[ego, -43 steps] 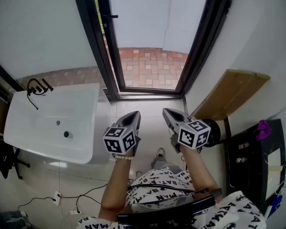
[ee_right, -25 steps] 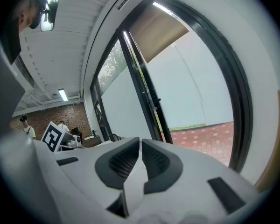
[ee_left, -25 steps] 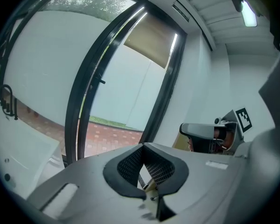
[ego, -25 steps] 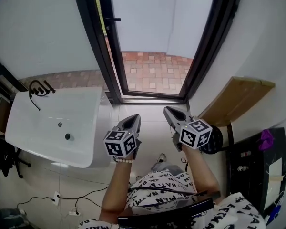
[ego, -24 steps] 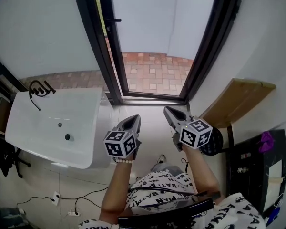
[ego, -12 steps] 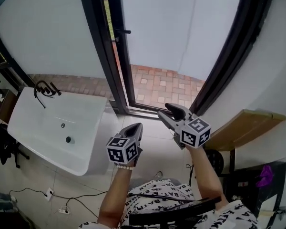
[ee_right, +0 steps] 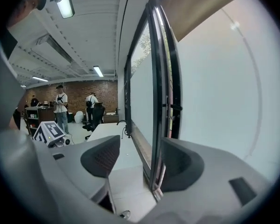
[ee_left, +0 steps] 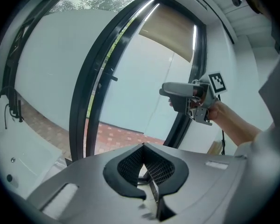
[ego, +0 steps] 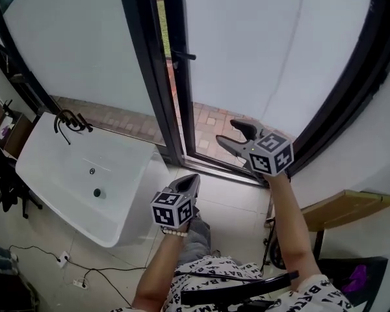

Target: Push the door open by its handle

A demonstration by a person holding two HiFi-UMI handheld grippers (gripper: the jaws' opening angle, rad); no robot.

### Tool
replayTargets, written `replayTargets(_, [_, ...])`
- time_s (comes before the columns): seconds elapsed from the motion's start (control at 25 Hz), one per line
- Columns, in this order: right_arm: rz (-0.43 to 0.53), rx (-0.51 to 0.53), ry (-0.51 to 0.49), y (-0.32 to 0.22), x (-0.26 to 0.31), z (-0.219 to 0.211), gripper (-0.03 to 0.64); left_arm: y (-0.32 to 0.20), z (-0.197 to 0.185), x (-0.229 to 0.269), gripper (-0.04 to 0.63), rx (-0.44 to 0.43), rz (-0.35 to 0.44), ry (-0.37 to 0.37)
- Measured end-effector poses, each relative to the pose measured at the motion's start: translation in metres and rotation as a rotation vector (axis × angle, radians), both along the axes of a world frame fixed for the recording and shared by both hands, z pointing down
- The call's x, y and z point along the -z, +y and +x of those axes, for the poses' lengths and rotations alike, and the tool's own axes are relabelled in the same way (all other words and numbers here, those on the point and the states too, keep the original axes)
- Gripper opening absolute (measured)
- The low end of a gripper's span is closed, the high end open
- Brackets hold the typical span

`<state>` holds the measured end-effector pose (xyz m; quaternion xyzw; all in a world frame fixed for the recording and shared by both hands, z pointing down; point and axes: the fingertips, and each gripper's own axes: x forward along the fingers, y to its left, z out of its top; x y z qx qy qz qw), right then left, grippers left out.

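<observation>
Door (ego: pixel 260 51), a frosted pane in a black frame, is standing straight ahead of the person, just right of the white basin (ego: pixel 84 174); its short black handle (ego: pixel 184 56) is projecting from the left stile, high above both grippers. Compared with the earlier frames, the right gripper (ego: pixel 231 132) is reaching higher and nearer the door, and its jaws, nearly together then, have just been opening; they are now gaping wide with nothing between them, well short of the handle. The left gripper (ego: pixel 194 179) is hanging lower over the pale floor tiles (ego: pixel 227 207), its jaws pressing together on nothing. Brick paving (ego: pixel 208 122) is showing beyond the threshold, and a black tap (ego: pixel 68 119) is rising from the basin's far rim.
</observation>
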<state>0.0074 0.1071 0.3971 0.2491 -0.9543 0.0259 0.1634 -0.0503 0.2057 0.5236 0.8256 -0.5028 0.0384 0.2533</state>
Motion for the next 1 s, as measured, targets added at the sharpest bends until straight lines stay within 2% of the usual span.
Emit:
replayTargets(0.36, [0.06, 0.069, 0.127, -0.151, 0.044, -0.062, 0.293, -0.116, -0.02, 0.003, -0.015, -0.008, 0.012, 0.003])
replayTargets(0.56, [0.042, 0.085, 0.243, -0.23, 0.045, -0.092, 0.295, -0.173, -0.033, 0.009, -0.015, -0.021, 0.025, -0.01])
replayTargets(0.8, [0.041, 0.116, 0.418, -0.285, 0.023, -0.133, 0.295, -0.212, -0.042, 0.002, -0.015, -0.052, 0.008, -0.01])
replayTargets(1.0, [0.024, 0.157, 0.513, -0.312, 0.003, -0.163, 0.291, -0.227, -0.046, -0.005, -0.015, -0.051, -0.011, 0.005])
